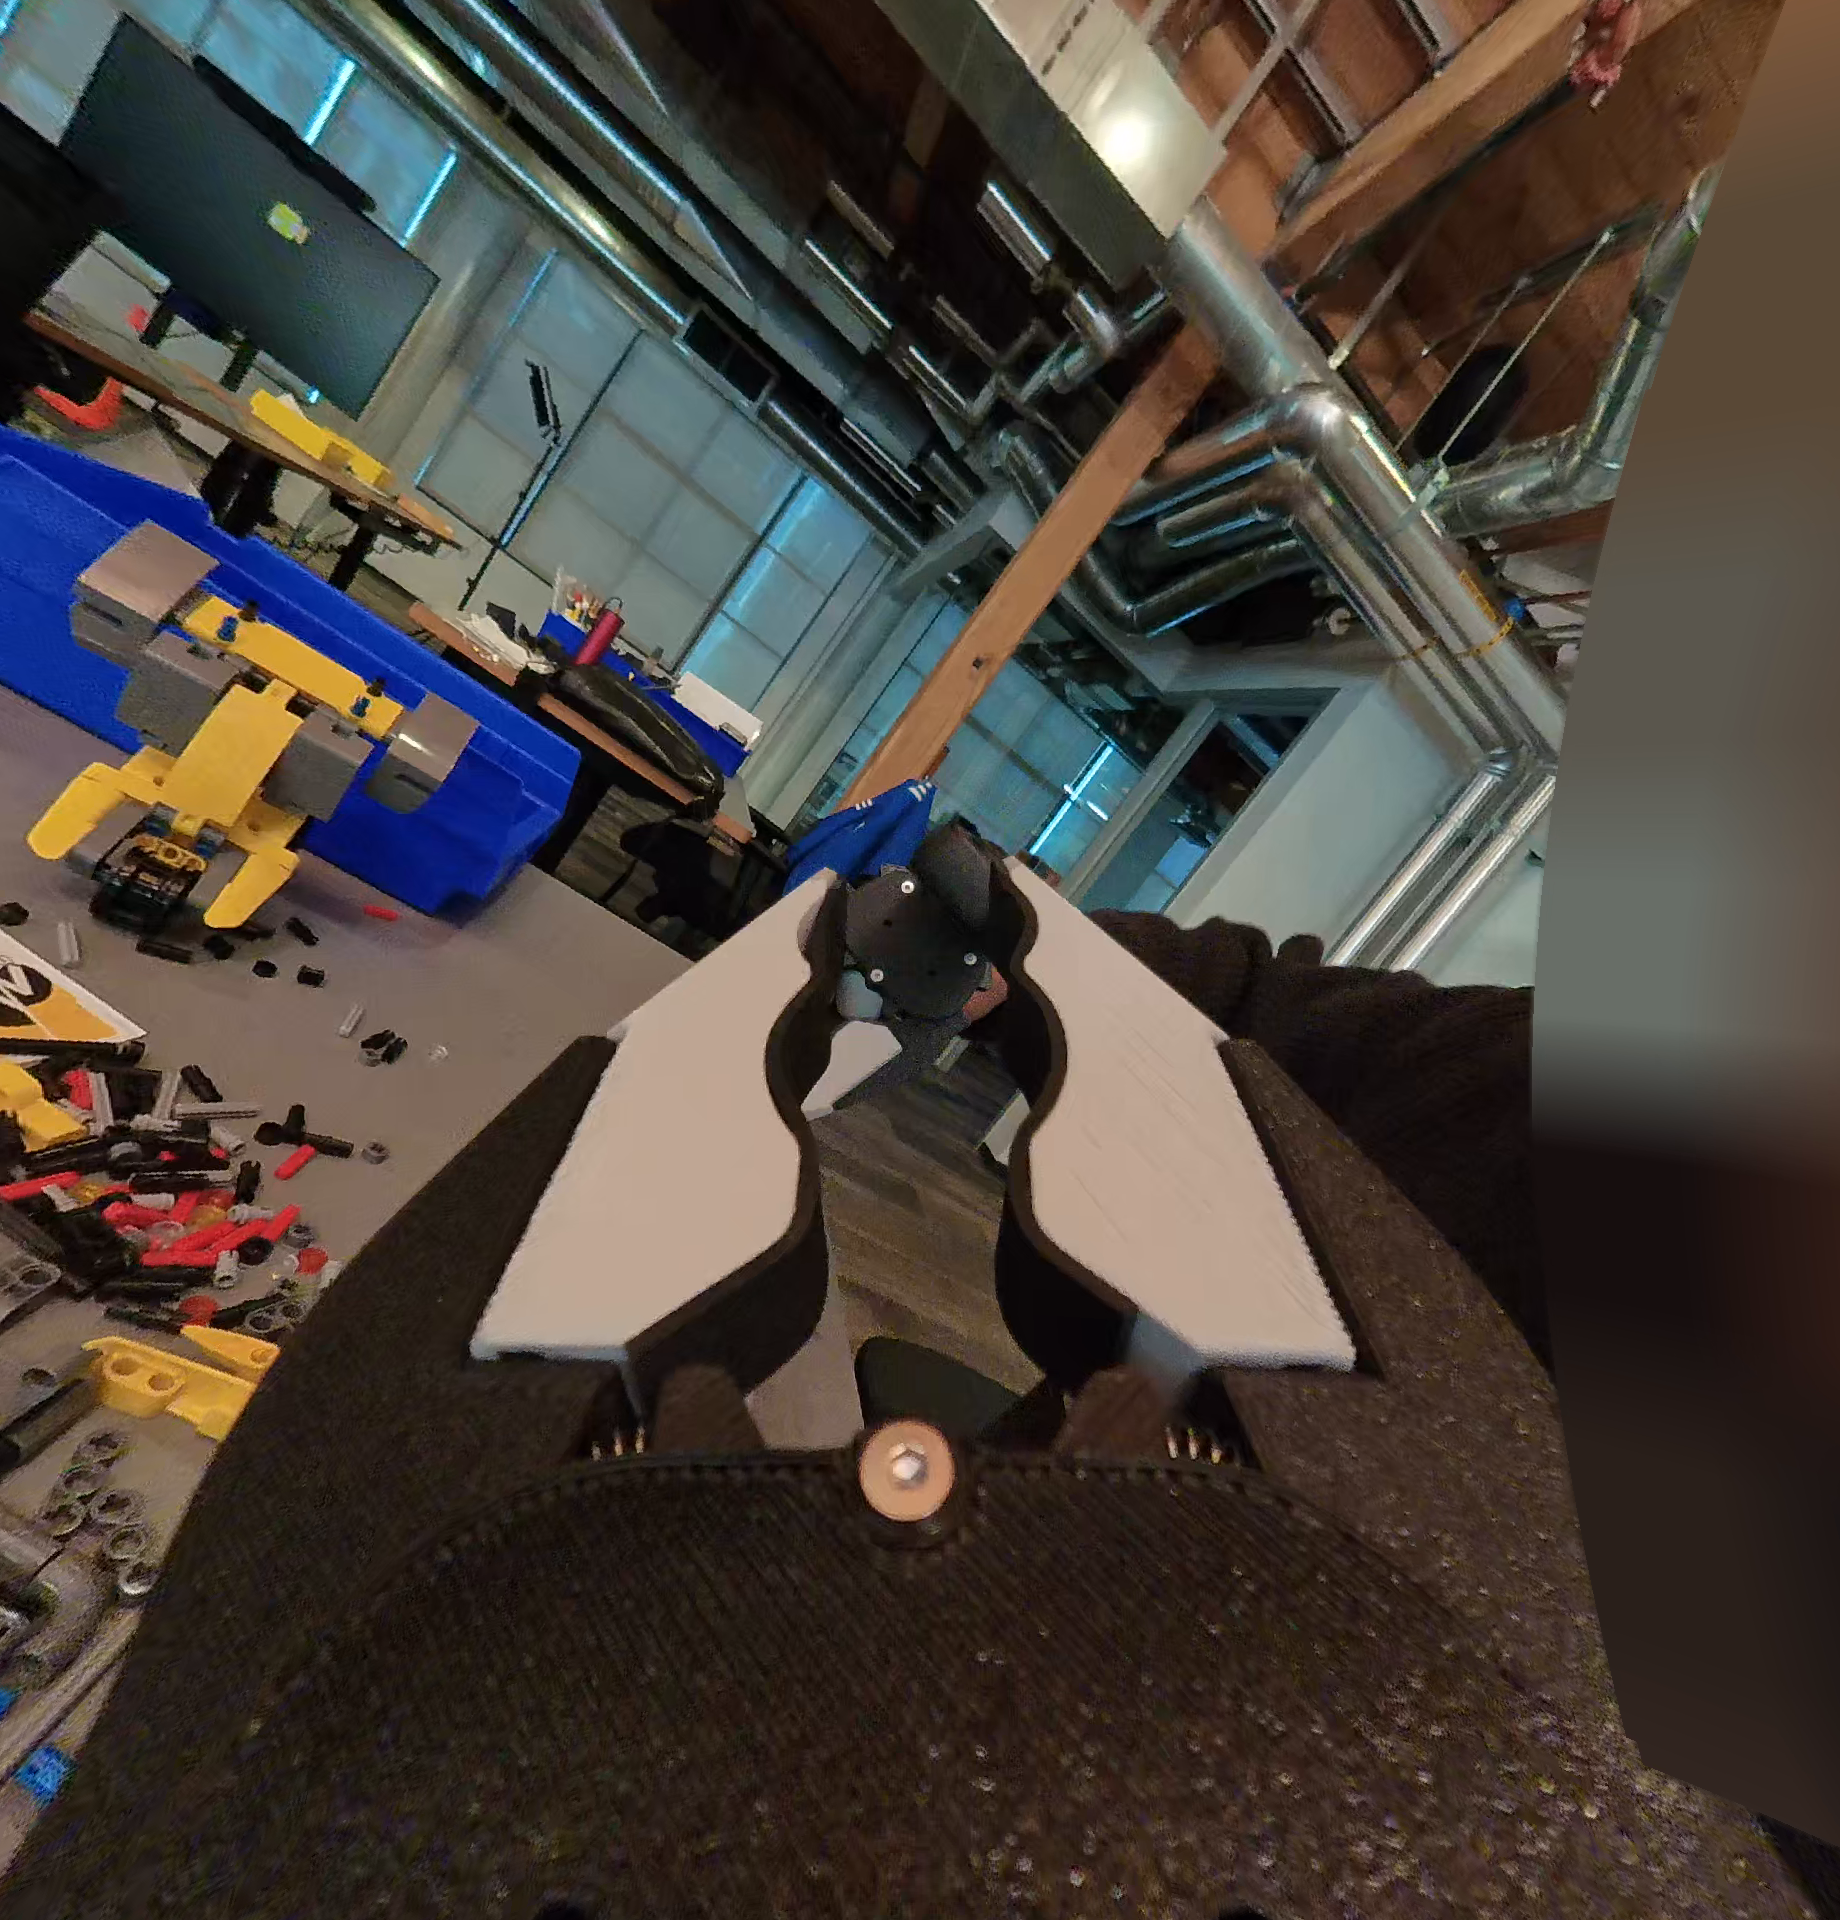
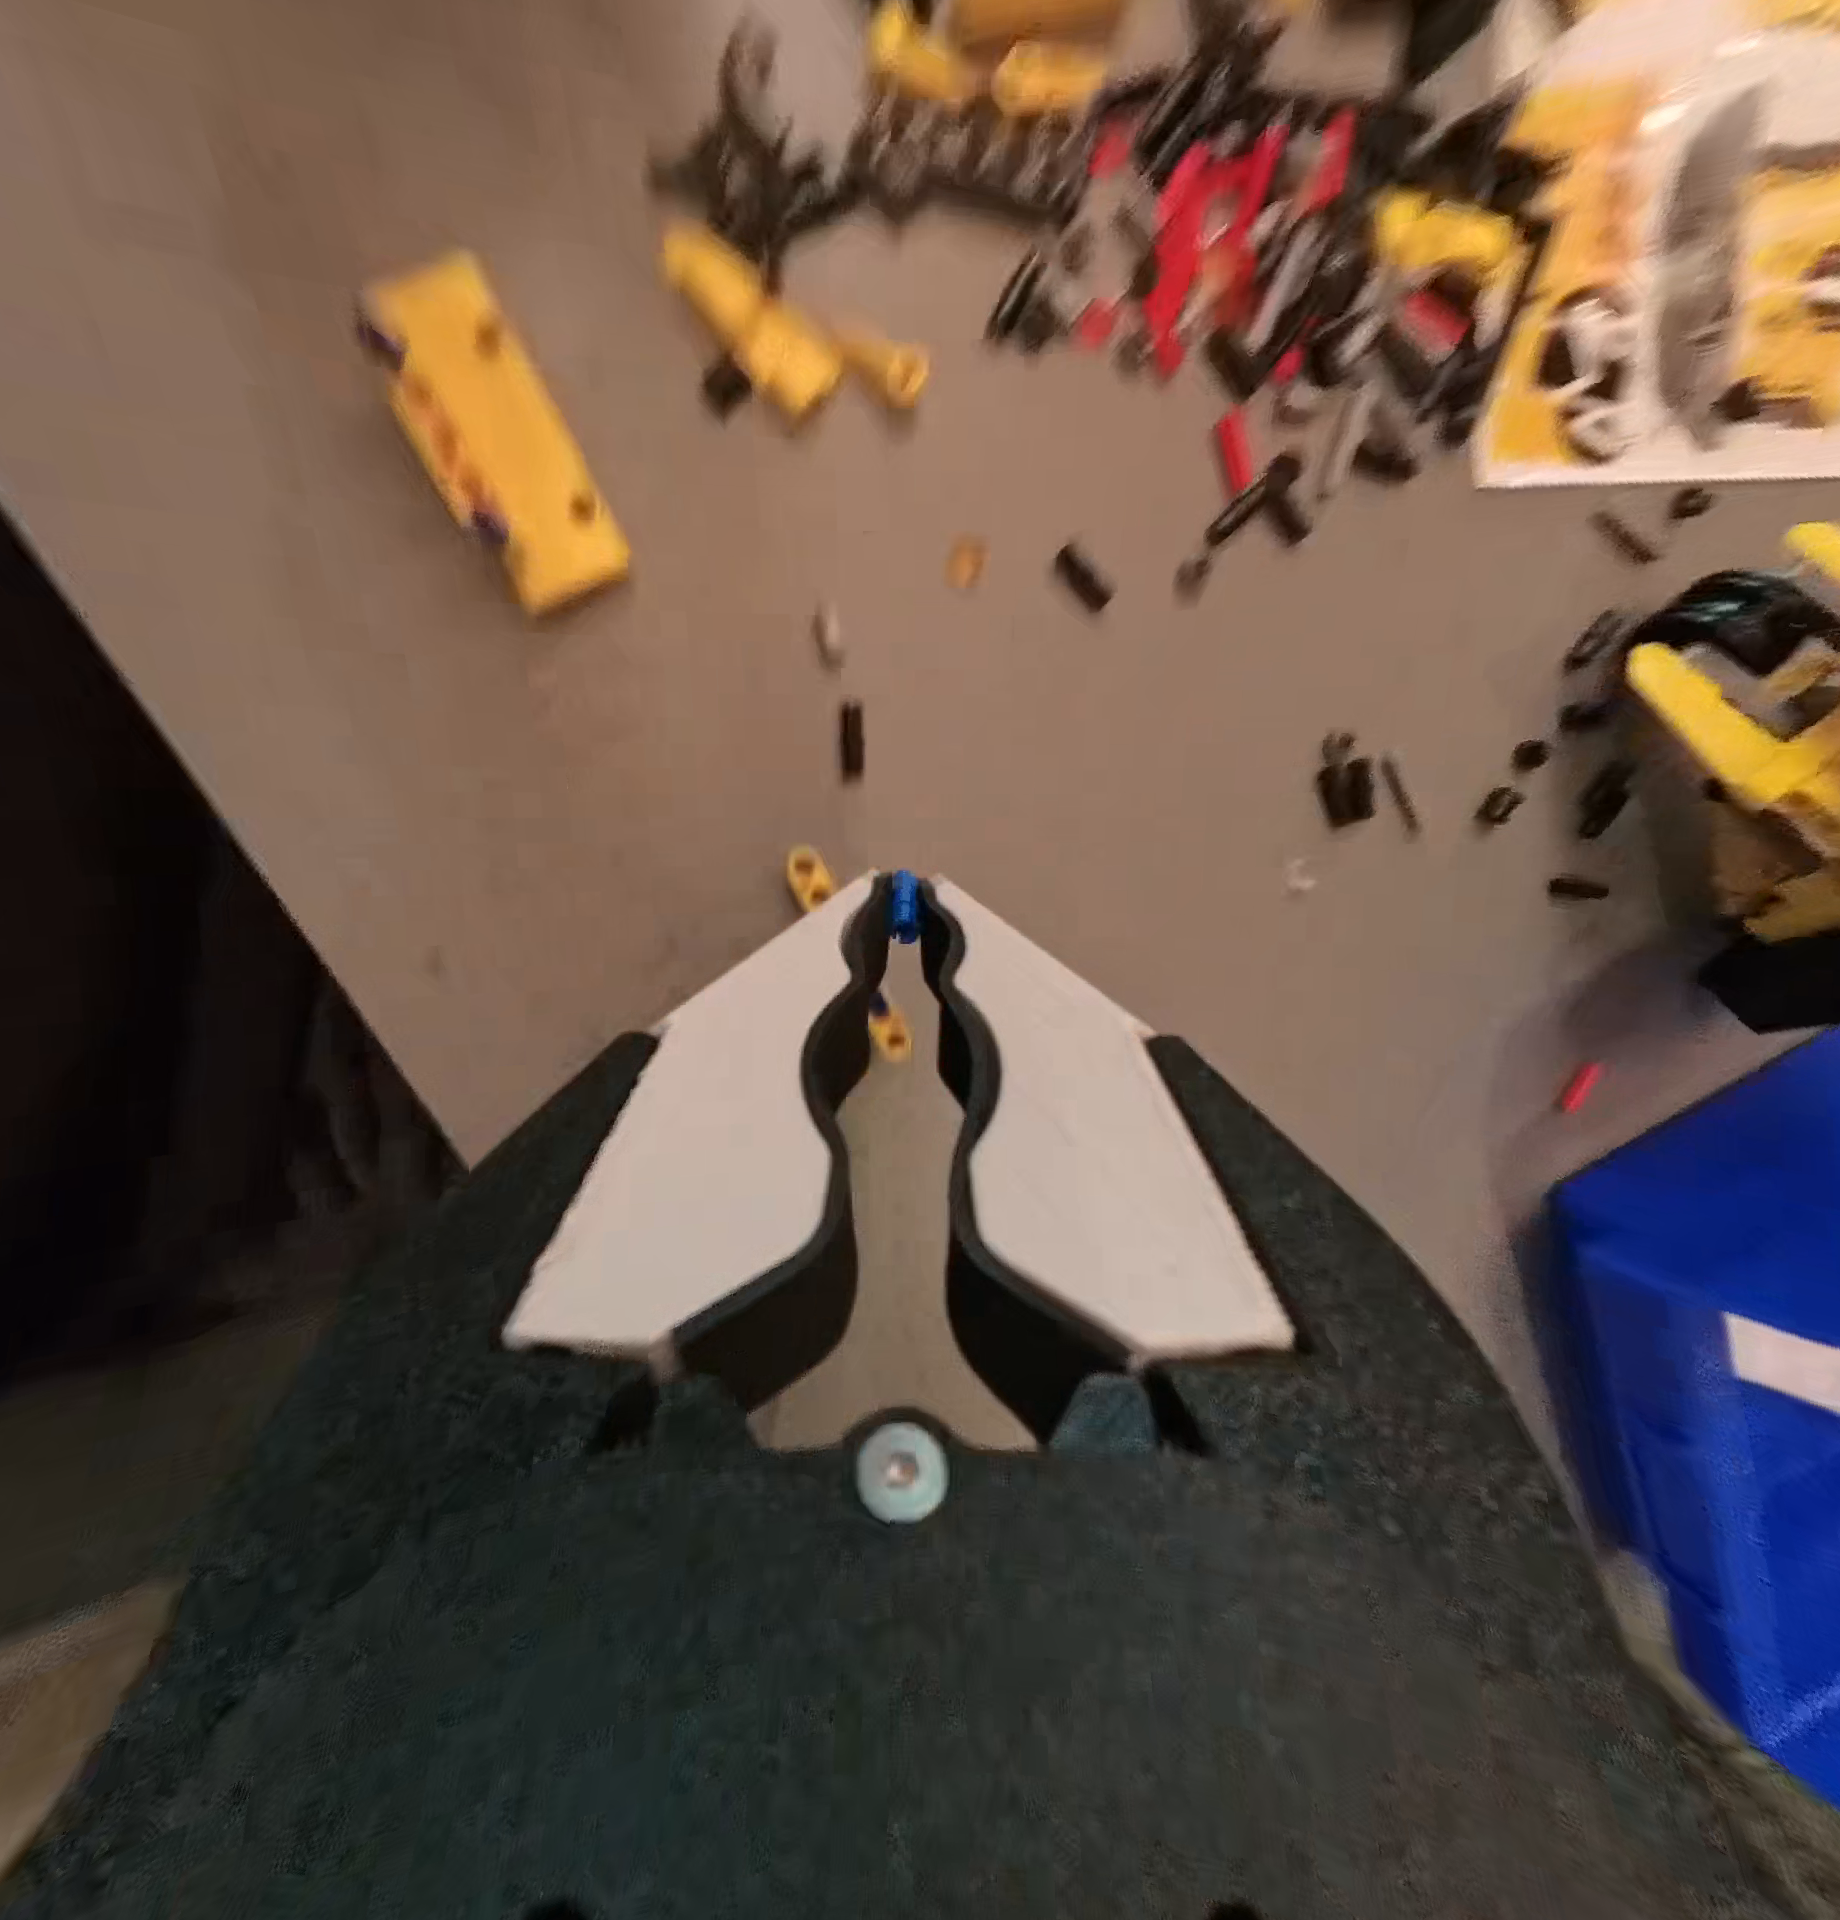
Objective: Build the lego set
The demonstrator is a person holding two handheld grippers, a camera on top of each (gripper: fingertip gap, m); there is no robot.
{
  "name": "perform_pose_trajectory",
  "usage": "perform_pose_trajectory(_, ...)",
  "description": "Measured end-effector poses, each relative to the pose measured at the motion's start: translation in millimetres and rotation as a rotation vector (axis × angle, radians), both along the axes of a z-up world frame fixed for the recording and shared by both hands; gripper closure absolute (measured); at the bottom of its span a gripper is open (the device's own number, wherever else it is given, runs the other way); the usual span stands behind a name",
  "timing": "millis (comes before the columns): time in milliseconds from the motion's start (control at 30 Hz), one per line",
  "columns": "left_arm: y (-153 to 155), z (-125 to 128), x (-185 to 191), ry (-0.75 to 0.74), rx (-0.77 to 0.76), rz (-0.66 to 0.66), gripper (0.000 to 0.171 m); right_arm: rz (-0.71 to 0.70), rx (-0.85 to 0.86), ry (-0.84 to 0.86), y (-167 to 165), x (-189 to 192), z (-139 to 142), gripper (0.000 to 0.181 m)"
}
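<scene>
My right gripper [image 2: 901, 902] is shut on a small blue pin [image 2: 903, 906] and holds it above the grey table [image 2: 583, 831], over a small yellow beam [image 2: 810, 873]. The right wrist view is blurred. My left gripper [image 1: 921, 878] is raised off the table and points into the room with its jaws apart and empty. Through the gap I see a black part with small screws [image 1: 911, 940] beyond the tips, next to a dark sleeve [image 1: 1311, 1039]. The partly built yellow and grey model [image 1: 241, 727] stands on the table to the left; it also shows in the right wrist view [image 2: 1778, 790].
A pile of loose black, red and yellow parts [image 1: 147, 1195] [image 2: 1207, 229] lies beside an instruction booklet [image 1: 33, 997] [image 2: 1674, 260]. A flat yellow panel [image 2: 500, 436] lies apart. A blue bin [image 1: 396, 769] [image 2: 1726, 1403] stands behind the model. The table edge [image 2: 220, 831] runs at the left. My right fingertips sit around 25 centimetres from my left ones.
</scene>
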State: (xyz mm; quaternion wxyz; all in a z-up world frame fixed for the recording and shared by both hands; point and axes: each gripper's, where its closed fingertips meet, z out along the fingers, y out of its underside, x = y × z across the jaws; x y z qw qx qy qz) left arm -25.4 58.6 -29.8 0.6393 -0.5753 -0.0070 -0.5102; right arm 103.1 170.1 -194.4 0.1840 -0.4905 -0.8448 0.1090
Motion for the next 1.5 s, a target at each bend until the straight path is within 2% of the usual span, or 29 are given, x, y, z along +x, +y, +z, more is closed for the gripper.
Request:
perform_pose_trajectory(133,4.9,-7.4,3.6,0.039,-0.027,0.01,0.148,0.184,0.055,-0.195,-4.8,24.9,-15.1,0.177)
perform_pose_trajectory(267,5.6,-10.2,3.1,0.05,-0.036,0.014,0.148,0.184,-0.028,-0.356,-15.5,29.2,-22.8,0.177)
perform_pose_trajectory(367,4.4,-9.9,1.5,0.049,-0.035,0.015,0.149,0.226,0.026,-0.336,-2.5,20.9,-23.8,0.177)
perform_pose_trajectory(633,1.3,-8.2,-1.7,0.031,-0.031,0.003,0.148,0.289,-0.016,-0.337,-2.8,19.3,-21.8,0.177)
perform_pose_trajectory(767,3.0,-11.2,-0.4,0.049,-0.04,0.008,0.148,0.332,0.058,-0.361,2.0,20.9,-26.2,0.177)
perform_pose_trajectory(933,3.9,-12.3,0.0,0.048,-0.044,0.006,0.148,0.282,0.047,-0.252,7.8,-3.1,7.0,0.177)
perform_pose_trajectory(1167,4.9,-13.6,0.0,0.051,-0.048,0.01,0.149,0.394,0.168,-0.388,-4.7,24.1,-29.1,0.177)
perform_pose_trajectory(1500,4.8,-14.0,0.3,0.052,-0.05,0.007,0.149,0.409,0.184,-0.397,-5.1,20.8,-33.9,0.177)
